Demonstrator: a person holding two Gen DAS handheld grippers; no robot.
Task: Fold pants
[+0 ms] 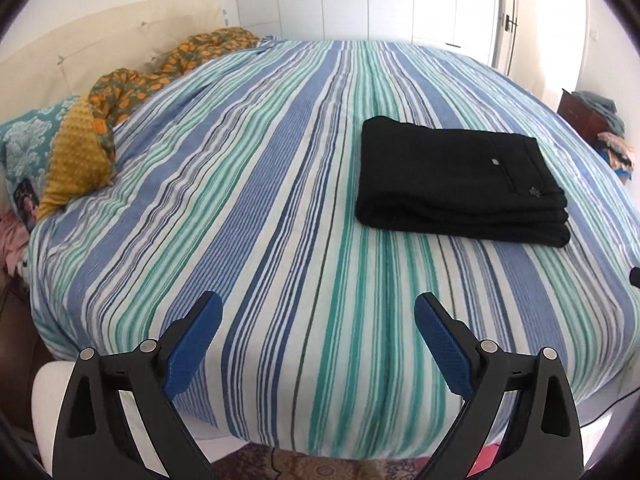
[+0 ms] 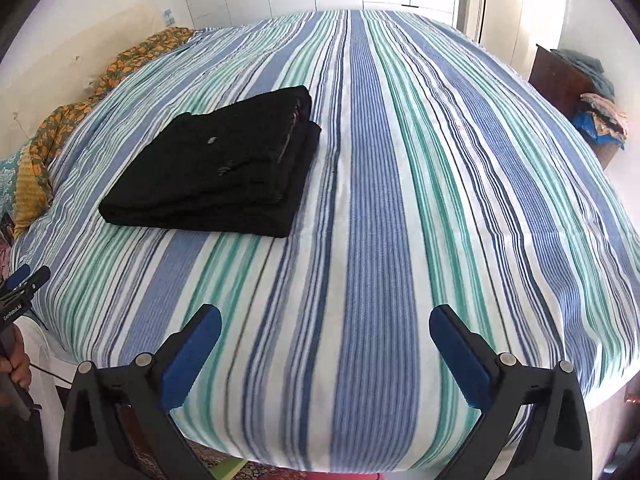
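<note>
The black pants point(image 1: 460, 184) lie folded into a flat rectangular stack on the striped bedspread point(image 1: 260, 200), to the right of the middle in the left wrist view. In the right wrist view the same pants point(image 2: 216, 168) sit left of the middle on the bedspread point(image 2: 380, 200). My left gripper point(image 1: 318, 308) hangs open over the near edge of the bed, nothing between its blue pads, well short of the pants. My right gripper point(image 2: 325, 320) is also open and empty above the near edge. The left gripper's tip point(image 2: 24, 280) shows at the left border of the right wrist view.
An orange-patterned blanket point(image 1: 160, 76) and a yellow pillow point(image 1: 76, 160) lie bunched along the bed's left side by the headboard. A dark wooden cabinet point(image 2: 564, 80) with piled clothes stands to the right. White wardrobe doors point(image 1: 380, 0) line the far wall.
</note>
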